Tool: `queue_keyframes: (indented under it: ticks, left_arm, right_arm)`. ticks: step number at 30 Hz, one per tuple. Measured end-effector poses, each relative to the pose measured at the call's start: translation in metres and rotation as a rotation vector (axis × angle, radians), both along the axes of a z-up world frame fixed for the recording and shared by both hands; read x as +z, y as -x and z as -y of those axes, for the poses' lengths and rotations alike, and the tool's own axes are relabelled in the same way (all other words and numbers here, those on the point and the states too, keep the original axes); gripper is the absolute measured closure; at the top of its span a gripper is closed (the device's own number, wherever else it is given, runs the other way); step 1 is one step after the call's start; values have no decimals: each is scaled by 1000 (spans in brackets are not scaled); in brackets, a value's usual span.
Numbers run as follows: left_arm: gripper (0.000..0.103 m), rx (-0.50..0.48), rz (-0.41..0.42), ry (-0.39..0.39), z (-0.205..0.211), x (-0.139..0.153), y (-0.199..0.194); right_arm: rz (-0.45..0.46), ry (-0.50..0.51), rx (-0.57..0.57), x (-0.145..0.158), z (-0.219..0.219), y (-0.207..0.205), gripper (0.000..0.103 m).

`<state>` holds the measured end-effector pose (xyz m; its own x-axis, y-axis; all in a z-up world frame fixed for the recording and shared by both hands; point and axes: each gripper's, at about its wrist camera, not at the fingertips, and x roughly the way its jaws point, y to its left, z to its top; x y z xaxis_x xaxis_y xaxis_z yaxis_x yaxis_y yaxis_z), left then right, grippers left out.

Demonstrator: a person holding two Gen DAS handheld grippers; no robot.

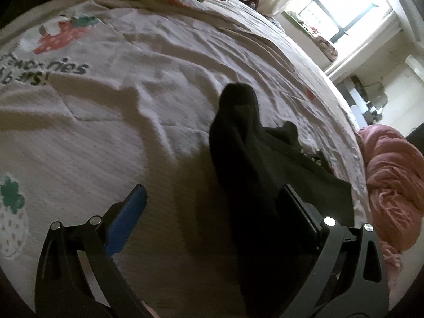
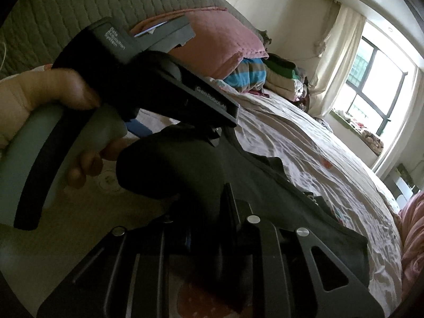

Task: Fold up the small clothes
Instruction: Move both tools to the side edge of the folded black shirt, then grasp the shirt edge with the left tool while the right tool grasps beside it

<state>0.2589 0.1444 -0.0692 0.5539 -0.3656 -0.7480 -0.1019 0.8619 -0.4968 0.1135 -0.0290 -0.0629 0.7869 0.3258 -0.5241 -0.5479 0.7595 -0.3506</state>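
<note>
A black garment (image 1: 254, 159) lies rumpled on the white strawberry-print quilt (image 1: 106, 84). My left gripper (image 1: 212, 188) stands open over its near end. Its blue-padded finger (image 1: 127, 220) rests over bare quilt, clear of the cloth, while its dark finger (image 1: 299, 217) sits over the black fabric. In the right wrist view, my right gripper (image 2: 225, 201) is shut on a raised fold of the black garment (image 2: 172, 164). The rest of the cloth trails off to the right across the bed. A person's hand (image 2: 53, 92) grips the left gripper's handle just beyond.
A pink blanket (image 1: 392, 180) is bunched at the bed's right edge. A pink pillow (image 2: 220, 42) and a stack of folded clothes (image 2: 278, 79) sit at the head of the bed by the quilted headboard (image 2: 79, 5). A bright window (image 2: 376, 84) lies beyond.
</note>
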Motion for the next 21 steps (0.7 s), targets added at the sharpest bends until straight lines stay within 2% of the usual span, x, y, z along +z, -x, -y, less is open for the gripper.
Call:
queue_keyframes:
  ticks: [1,3,4,6,8,11,21]
  left_arm:
    - [23,-5,-2,21,1,-1,0]
    - [41,-18,-9,67,2,-3,-1]
    - [46,-26,-8,83,4,-4,-1]
    - [62,-30,5,80,8,-1,0]
    - [74,-51,21,57,17,4,1]
    - [86,-67,45,19,29,15,5]
    - [91,-93,109,-50,68,61,21]
  right_arm:
    - [-1,-4,0,0,1,0,85]
    - [0,-12,-2,1,4,1,86]
    - [0,-13,-2,1,4,2,86]
    - [-2,-12,0,3,5,4,86]
    - [0,-9,1,3,6,6,86]
    - [5,-25,-13,7,12,7,86]
    - [21,-124,-82,30,51,16,87]
